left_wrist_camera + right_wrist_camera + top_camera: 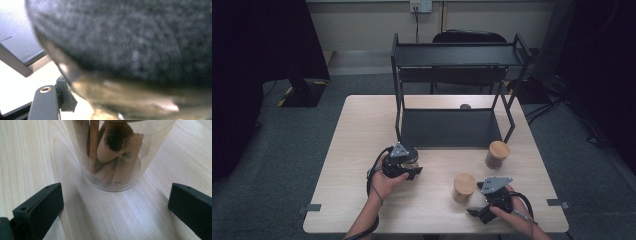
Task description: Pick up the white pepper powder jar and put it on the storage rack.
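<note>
Two grips: our left gripper (404, 162) clamps a dark-filled jar (130, 50) just before the shelf (452, 127). Right gripper (479, 210) gapes open; cinnamon jar (463, 187) stands upright just beyond-left, between jaws' line.

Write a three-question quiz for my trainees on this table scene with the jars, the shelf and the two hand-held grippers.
1. True or false: the left hand-held gripper is shut on a jar in front of the black shelf.
2. How many wooden-lidded jars stand free on the table?
3. The jaws of the right hand-held gripper are: A) clamped on a jar, B) open, with the jar of cinnamon sticks ahead of them, C) resting on the shelf.

Key: 1 true; 2 two, the near jar and the far jar; 3 B.
</note>
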Motion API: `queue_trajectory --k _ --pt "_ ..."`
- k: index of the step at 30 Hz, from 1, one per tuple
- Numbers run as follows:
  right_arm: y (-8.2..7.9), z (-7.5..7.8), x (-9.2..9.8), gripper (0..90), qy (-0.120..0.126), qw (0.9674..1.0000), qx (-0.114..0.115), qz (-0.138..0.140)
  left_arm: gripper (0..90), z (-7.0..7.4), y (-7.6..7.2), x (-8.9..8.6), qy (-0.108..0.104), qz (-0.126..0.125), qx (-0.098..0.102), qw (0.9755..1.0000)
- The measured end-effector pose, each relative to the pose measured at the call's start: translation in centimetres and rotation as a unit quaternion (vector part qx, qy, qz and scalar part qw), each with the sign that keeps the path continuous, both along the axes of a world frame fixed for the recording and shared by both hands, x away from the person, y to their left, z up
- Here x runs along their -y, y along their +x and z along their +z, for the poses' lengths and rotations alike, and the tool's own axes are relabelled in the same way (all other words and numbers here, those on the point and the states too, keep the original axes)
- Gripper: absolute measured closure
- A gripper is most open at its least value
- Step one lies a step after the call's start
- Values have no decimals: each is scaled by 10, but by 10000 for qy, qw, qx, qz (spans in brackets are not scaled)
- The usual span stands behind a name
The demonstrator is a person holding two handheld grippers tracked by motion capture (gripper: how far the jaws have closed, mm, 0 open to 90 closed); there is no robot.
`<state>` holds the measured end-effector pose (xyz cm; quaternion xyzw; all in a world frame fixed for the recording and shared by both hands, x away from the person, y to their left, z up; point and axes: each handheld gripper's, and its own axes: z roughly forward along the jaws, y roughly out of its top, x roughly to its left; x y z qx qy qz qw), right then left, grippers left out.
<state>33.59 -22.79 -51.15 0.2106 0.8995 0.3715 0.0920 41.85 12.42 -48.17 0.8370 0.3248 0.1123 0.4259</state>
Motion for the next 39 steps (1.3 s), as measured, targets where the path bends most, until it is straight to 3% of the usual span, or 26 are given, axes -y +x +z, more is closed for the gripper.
queue_trajectory --k 5,39 --pt "0 0 0 0 1 10000 0 1 308 1 4 3 -106 -13 -26 9999" --pt "0 0 0 0 1 10000 -1 1 309 8 30 28 -181 1 -84 9998"
